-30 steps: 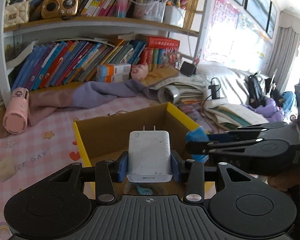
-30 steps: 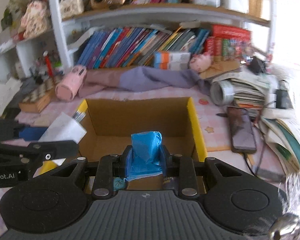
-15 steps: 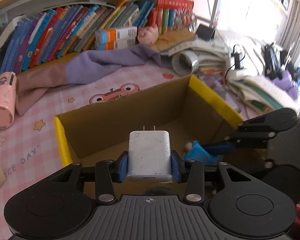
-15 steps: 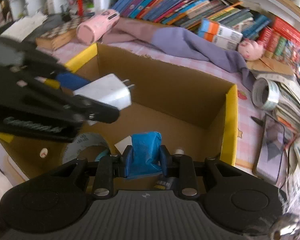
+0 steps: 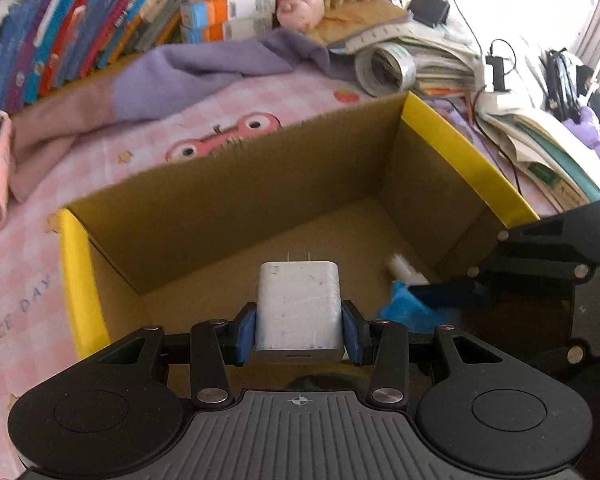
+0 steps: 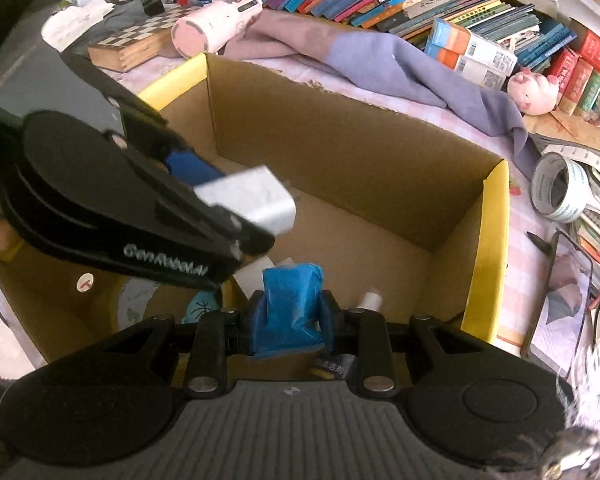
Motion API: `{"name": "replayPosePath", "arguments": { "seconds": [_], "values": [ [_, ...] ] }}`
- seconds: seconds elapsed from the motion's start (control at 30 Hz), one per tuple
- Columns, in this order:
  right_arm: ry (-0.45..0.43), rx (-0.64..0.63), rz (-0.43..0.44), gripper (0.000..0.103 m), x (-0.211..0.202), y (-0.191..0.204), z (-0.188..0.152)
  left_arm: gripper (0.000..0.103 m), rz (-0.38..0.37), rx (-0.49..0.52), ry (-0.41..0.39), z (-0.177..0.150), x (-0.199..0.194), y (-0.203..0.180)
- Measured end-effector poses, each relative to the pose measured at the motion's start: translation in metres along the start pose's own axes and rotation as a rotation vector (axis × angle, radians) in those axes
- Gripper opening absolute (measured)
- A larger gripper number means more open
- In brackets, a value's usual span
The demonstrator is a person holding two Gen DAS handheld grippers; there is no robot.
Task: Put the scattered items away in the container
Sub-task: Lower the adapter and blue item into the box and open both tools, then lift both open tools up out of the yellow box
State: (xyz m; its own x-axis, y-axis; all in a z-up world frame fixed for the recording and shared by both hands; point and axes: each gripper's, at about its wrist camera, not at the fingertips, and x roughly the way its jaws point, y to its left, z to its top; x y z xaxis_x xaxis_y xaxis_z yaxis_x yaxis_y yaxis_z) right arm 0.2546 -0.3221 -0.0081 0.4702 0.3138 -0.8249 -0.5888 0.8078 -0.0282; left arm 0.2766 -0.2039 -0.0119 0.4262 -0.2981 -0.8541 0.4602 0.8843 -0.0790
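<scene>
My left gripper is shut on a white plug charger, prongs forward, held inside the open cardboard box with yellow-edged flaps. My right gripper is shut on a blue wrapped packet, also low inside the box. In the right wrist view the left gripper with the charger crosses from the left. In the left wrist view the right gripper with the packet sits to the right. A small white bottle and other small items lie on the box floor.
The box stands on a pink checked cloth. Behind it lie a purple garment, a pink cylinder, a pig toy, a tape roll and rows of books. A phone and paper stacks lie right.
Both grippers have tilted down and moved lower into the box, still holding the charger and the blue packet. The left gripper has come closer across the right wrist view.
</scene>
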Motion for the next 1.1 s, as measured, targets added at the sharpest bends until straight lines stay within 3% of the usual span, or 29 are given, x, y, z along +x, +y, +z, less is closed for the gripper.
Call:
{"name": "replayPosePath", "arguments": {
  "seconds": [0.23,0.3,0.33,0.6,0.73,0.93,1.1],
  "values": [
    [-0.037,0.017,0.002,0.041,-0.005,-0.002,-0.001,0.052,0.009,0.010,-0.064,-0.001,-0.011,-0.005],
    [-0.059,0.027,0.003,0.046,-0.007,-0.003,-0.002,0.064,0.005,-0.010,-0.095,-0.004,-0.020,-0.005],
    [-0.069,0.031,0.004,0.048,-0.009,-0.003,-0.002,0.066,0.000,-0.027,-0.114,-0.006,-0.025,-0.004],
    [-0.134,0.088,-0.018,0.050,-0.023,-0.001,-0.006,0.069,0.024,-0.110,-0.246,-0.020,-0.069,-0.002],
    [-0.216,0.120,-0.066,0.050,-0.041,0.004,-0.007,0.072,0.056,-0.134,-0.319,-0.033,-0.096,-0.002],
    [-0.349,0.197,-0.142,0.051,-0.075,0.020,-0.015,0.075,0.145,-0.112,-0.424,-0.062,-0.125,-0.002],
    [-0.404,0.244,-0.206,0.052,-0.092,0.038,-0.022,0.075,0.159,-0.117,-0.463,-0.089,-0.141,0.002]
  ]
}}
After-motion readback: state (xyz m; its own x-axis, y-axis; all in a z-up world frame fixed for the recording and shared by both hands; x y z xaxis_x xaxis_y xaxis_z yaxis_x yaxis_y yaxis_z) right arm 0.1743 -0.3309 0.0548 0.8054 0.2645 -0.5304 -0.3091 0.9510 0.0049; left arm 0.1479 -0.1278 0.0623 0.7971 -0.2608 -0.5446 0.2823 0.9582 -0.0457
